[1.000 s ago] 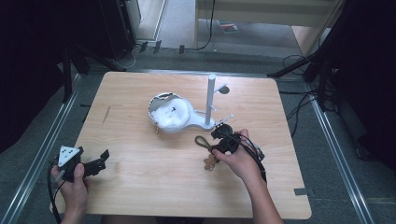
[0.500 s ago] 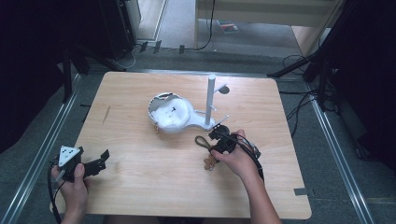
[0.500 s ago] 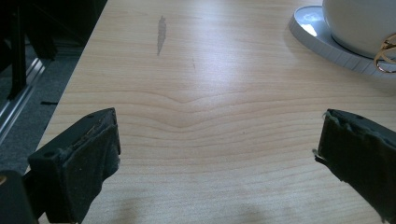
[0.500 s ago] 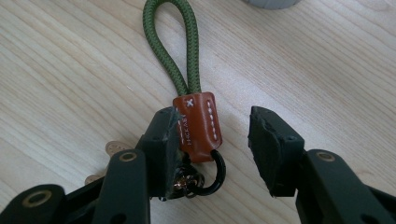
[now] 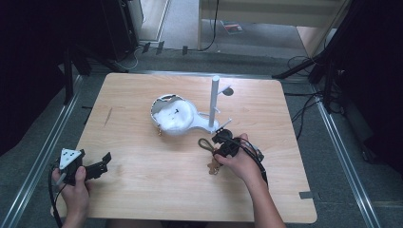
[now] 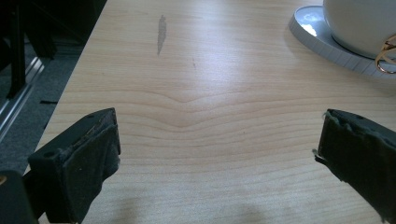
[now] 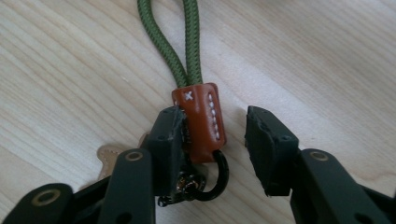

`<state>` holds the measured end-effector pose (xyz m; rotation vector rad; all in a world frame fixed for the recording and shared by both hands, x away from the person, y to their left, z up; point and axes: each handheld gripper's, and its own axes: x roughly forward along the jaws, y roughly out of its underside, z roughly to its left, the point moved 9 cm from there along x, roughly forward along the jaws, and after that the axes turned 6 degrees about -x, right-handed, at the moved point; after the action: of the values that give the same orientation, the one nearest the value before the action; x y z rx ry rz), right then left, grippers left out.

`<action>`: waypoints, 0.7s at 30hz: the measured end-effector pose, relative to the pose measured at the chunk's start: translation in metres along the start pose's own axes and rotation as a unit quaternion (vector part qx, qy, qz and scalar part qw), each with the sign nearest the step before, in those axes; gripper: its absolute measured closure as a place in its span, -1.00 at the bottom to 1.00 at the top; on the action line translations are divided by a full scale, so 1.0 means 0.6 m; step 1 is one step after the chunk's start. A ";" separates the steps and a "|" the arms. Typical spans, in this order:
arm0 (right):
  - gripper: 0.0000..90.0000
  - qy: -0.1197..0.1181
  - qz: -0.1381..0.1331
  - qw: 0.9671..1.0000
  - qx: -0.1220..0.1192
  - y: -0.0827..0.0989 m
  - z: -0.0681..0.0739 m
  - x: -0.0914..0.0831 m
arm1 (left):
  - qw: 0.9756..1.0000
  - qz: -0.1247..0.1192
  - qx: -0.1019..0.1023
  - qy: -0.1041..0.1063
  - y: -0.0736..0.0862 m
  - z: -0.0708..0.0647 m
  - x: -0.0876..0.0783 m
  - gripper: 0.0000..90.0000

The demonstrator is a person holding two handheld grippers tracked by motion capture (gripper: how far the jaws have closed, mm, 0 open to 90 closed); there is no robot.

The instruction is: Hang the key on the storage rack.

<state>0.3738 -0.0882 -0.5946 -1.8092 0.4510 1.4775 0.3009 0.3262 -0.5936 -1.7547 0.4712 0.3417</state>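
A key fob lies on the wooden table (image 5: 142, 190): a green cord loop (image 7: 170, 51), a brown stitched leather sleeve (image 7: 201, 116) and a black ring (image 7: 219, 179). In the high view the fob (image 5: 205, 144) sits right of centre. My right gripper (image 7: 215, 123) (image 5: 223, 140) straddles the sleeve. One pad touches the leather and the other stands off with a gap. Its jaws have just been closing with the sleeve between them. My left gripper (image 6: 217, 140) (image 5: 100, 164) rests open near the front left corner with bare wood between its pads.
A white stand (image 5: 215, 102) with an upright post rises behind the fob. Joined to its base is a white rounded dish (image 5: 173, 114), whose rim (image 6: 322, 39) shows a gold ring (image 6: 387, 53). Metal rails (image 5: 43, 156) and cables run beside the table.
My right hand has edged a little to the left over the key fob. The left hand and its gripper have stayed where they were.
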 end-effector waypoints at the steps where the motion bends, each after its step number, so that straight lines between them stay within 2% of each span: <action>1: 0.34 0.000 0.004 1.000 -0.005 0.002 0.002 0.003 | 1.000 0.000 0.000 0.000 0.000 0.000 0.000 -1.00; 5: 0.48 -0.003 0.001 1.000 -0.003 0.002 0.006 0.002 | 1.000 0.000 0.000 0.000 0.000 0.000 0.000 -1.00; 7: 0.55 0.004 0.001 1.000 0.004 0.002 0.010 0.001 | 1.000 0.000 0.000 0.000 0.000 0.000 0.000 -1.00; 12: 0.69 0.008 -0.005 1.000 0.002 0.003 0.011 -0.004 | 1.000 0.000 0.000 0.000 0.000 0.000 0.000 -1.00; 14: 0.81 0.004 -0.020 1.000 0.003 0.000 0.010 -0.012 | 1.000 0.000 0.000 0.000 0.000 0.000 0.000 -1.00; 17: 0.84 0.017 -0.031 0.999 0.007 -0.001 0.005 -0.019 | 1.000 0.000 0.000 0.000 0.000 0.000 0.000 -1.00; 20: 0.84 0.018 -0.038 0.999 0.013 -0.001 0.005 -0.022 | 1.000 0.000 0.000 -0.001 0.000 0.000 0.000 -1.00; 21: 0.84 0.018 -0.048 0.999 0.020 -0.003 0.005 -0.026 | 1.000 0.000 0.000 0.000 0.000 0.000 0.000 -1.00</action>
<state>0.3690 -0.0877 -0.5796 -1.8027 0.4030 1.3649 0.3009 0.3260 -0.5936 -1.7540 0.4704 0.3423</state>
